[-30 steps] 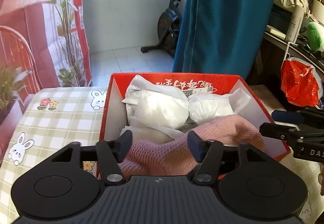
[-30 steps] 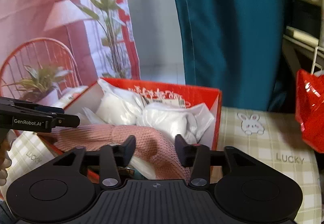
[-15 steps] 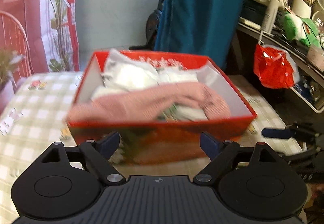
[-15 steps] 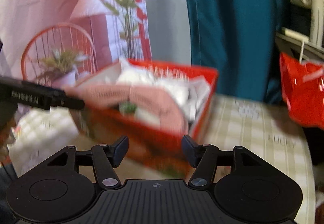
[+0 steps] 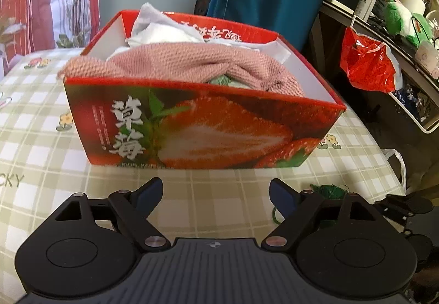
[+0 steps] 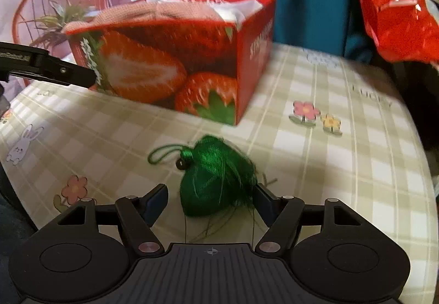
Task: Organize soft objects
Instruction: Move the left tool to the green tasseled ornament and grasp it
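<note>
Pink knit already in strawberry box — green tassel left on table; right gripper opening around it, left gripper closing slightly, empty.

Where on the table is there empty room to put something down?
Bare checked tablecloth lies left of the strawberry box, and between box and left gripper. The box is packed, pink knit on top.

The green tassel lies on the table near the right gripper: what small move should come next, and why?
Probably ease the right gripper slightly forward and close it. The green tassel lies loose on the checked tablecloth, already between the opening jaws but not pinched, while the strawberry box with the other soft things stands just beyond.
</note>
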Demonstrator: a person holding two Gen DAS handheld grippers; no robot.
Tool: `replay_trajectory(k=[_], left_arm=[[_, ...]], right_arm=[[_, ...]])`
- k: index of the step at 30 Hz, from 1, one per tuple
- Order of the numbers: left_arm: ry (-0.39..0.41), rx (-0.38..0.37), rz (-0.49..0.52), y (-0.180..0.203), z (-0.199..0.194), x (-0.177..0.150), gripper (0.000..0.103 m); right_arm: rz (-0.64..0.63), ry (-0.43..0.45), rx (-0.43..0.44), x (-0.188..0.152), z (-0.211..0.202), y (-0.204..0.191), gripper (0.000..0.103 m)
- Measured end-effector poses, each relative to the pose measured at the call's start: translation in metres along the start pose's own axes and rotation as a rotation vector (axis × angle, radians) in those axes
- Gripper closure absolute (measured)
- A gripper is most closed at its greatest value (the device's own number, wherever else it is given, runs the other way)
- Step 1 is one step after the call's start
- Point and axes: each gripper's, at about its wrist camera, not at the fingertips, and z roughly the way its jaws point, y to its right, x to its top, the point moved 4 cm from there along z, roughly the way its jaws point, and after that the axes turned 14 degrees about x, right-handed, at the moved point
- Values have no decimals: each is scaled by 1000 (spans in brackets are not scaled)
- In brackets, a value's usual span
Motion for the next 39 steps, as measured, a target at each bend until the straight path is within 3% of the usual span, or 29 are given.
replay_trajectory(k=[3,14,18,25,30,32,36,39], left_arm=[[-11,-13,-13,-2,1,-4,19],[-66,-83,-72,-12,11,-11,35],[-96,-112,-107,-15,19,-16,35],[-126,-211,-108,0,26,-19,42],[-143,-274,-110,13,32,-19,57],[-137,-273,-97,18,32,-19,59],[-128,-265,-85,21,27,-15,74],[-105,-271,-92,15,19,-7,74]], right_arm=[[12,-6,24,1,9,-4,50],[-66,41,167,34,59,-54,54],[-103,40,207,39,72,-71,53],[-87,33,213,38,68,-67,51],[-77,36,206,36,59,-59,53],[-78,39,207,36,56,-57,55],[-69,48,200,39,54,-60,57],[-67,76,200,46,49,-61,58]])
